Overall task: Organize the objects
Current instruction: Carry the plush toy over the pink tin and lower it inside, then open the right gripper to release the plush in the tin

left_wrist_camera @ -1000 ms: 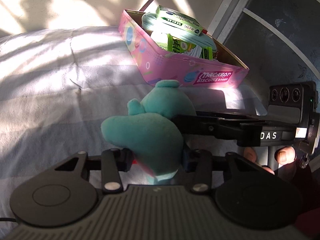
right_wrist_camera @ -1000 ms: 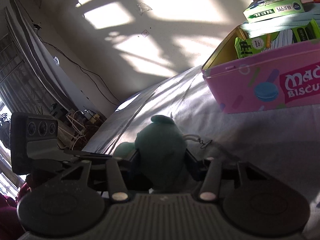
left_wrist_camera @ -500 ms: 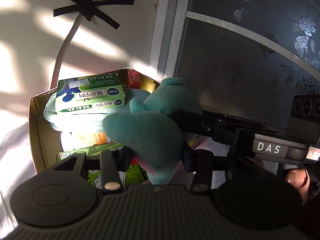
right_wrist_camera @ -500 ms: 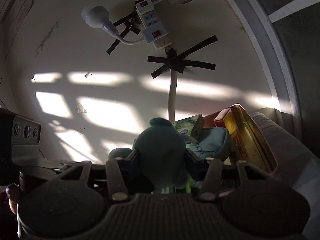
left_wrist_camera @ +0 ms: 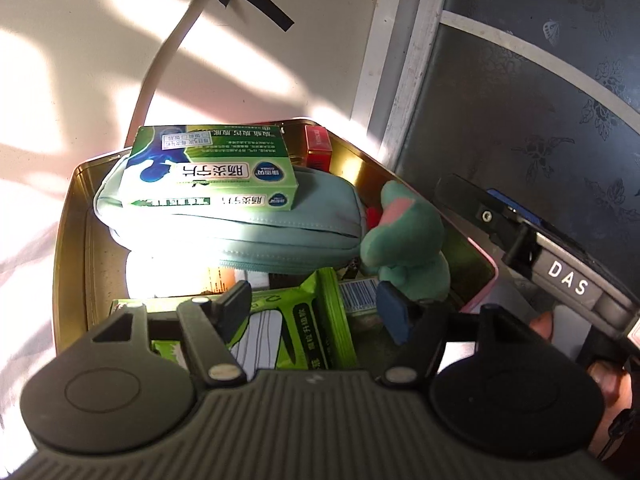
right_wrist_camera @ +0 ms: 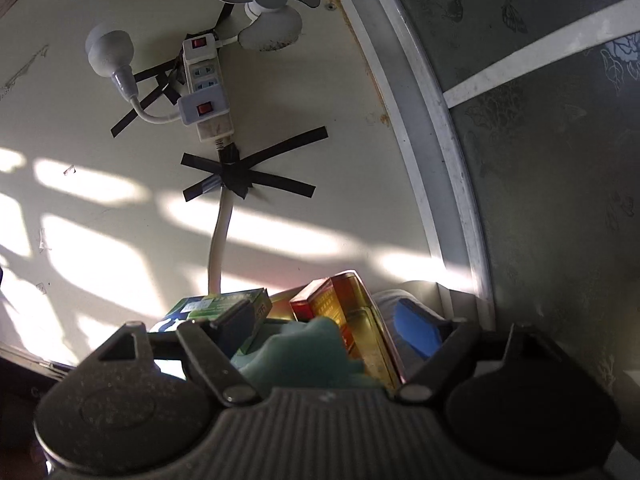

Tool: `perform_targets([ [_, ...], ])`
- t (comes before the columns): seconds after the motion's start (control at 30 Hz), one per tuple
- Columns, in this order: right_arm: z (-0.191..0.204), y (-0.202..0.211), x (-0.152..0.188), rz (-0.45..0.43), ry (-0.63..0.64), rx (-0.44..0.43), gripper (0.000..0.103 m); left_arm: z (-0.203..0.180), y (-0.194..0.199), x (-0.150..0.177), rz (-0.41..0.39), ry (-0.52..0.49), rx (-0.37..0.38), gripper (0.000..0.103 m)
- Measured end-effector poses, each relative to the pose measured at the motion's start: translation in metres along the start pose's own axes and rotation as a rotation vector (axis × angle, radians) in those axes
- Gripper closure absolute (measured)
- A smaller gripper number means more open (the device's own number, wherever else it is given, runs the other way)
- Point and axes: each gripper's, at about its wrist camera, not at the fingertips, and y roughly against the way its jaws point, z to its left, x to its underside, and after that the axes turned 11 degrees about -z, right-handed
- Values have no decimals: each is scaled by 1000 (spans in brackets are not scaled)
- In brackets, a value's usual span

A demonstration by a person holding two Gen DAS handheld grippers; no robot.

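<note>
A teal plush toy (left_wrist_camera: 404, 240) lies inside the pink biscuit tin (left_wrist_camera: 72, 216), at its right side beside a pale green pouch (left_wrist_camera: 224, 220). A green medicine box (left_wrist_camera: 212, 172) rests on the pouch. My left gripper (left_wrist_camera: 316, 304) is open just above the tin, near the toy and not holding it. My right gripper (right_wrist_camera: 332, 326) is open too, right over the plush toy (right_wrist_camera: 316, 348), with the tin's gold inner wall (right_wrist_camera: 360, 320) beyond it. The right gripper's body shows at the right of the left wrist view (left_wrist_camera: 560, 272).
Green snack packets (left_wrist_camera: 304, 328) and a red box (left_wrist_camera: 318, 152) fill the tin. A wall with a taped cable (right_wrist_camera: 224, 208), a power strip (right_wrist_camera: 204, 92) and a small fan (right_wrist_camera: 272, 4) stands behind. A dark patterned glass door (right_wrist_camera: 560, 160) is at the right.
Both grippers carried the plush toy from the bed up over the tin, then opened. The toy now lies in the tin, free of both.
</note>
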Motion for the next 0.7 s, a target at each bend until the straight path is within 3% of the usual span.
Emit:
perform_targets([
  [0.1,5,0,-2,15,-17,-39,39,1,17,2,-31,2,-5,32],
  [0.17,9,-3,0,48,-26,-45,43,-1,28,5,-45,-17,-26,32],
  [0.7,65,58,21,102,-3,-82,42,13,80,47,-73,-77,-239,32],
])
